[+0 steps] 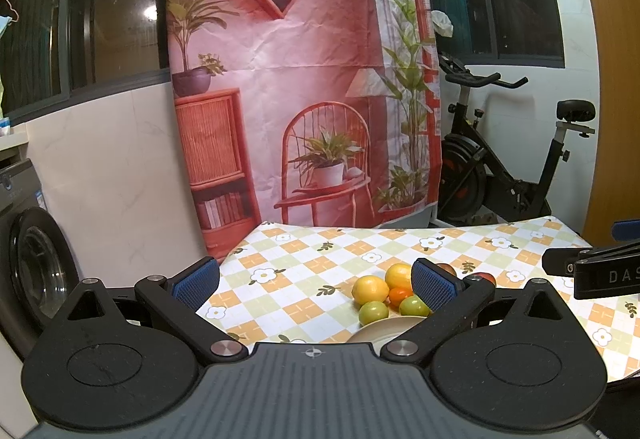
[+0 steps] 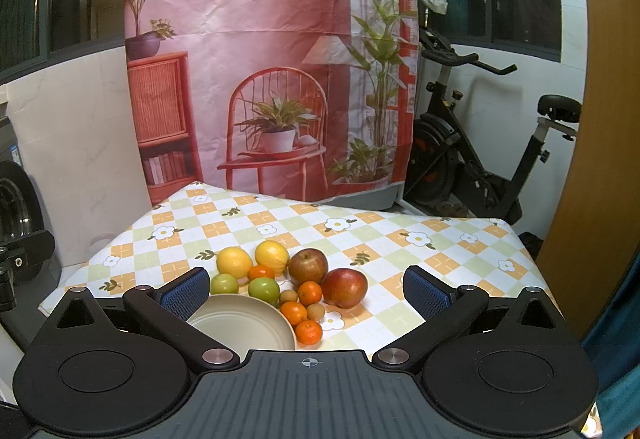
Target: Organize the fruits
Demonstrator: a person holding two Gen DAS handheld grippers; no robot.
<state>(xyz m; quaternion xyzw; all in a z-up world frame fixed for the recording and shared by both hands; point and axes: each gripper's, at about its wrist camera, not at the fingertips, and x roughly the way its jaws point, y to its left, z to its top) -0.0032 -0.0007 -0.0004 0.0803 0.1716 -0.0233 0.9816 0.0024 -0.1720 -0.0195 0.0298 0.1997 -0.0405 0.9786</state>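
Fruit sits loose on the checked desk point(image 2: 400, 235), bunched round the far rim of an empty cream bowl point(image 2: 244, 323).

Starting at the left, the left tool point(image 1: 316, 285) hangs wide open with nothing between its blue pads. From its camera the bowl and fruit lie ahead and to its right, partly hidden behind its right finger, so it looks the worse placed of the two.

Moving right through the pile: two green fruits point(image 2: 264, 289) touch the bowl's far edge, two lemons point(image 2: 272, 257) sit just beyond them, then small oranges point(image 2: 309, 331) run down the bowl's right side, and two red apples point(image 2: 345, 287) lie farthest right.

The right tool point(image 2: 306, 293) is also fully spread and empty, and the pile lies straight ahead between its fingers. I'd judge this tool nearer, with the oranges its easiest pick and the bowl just to their left.
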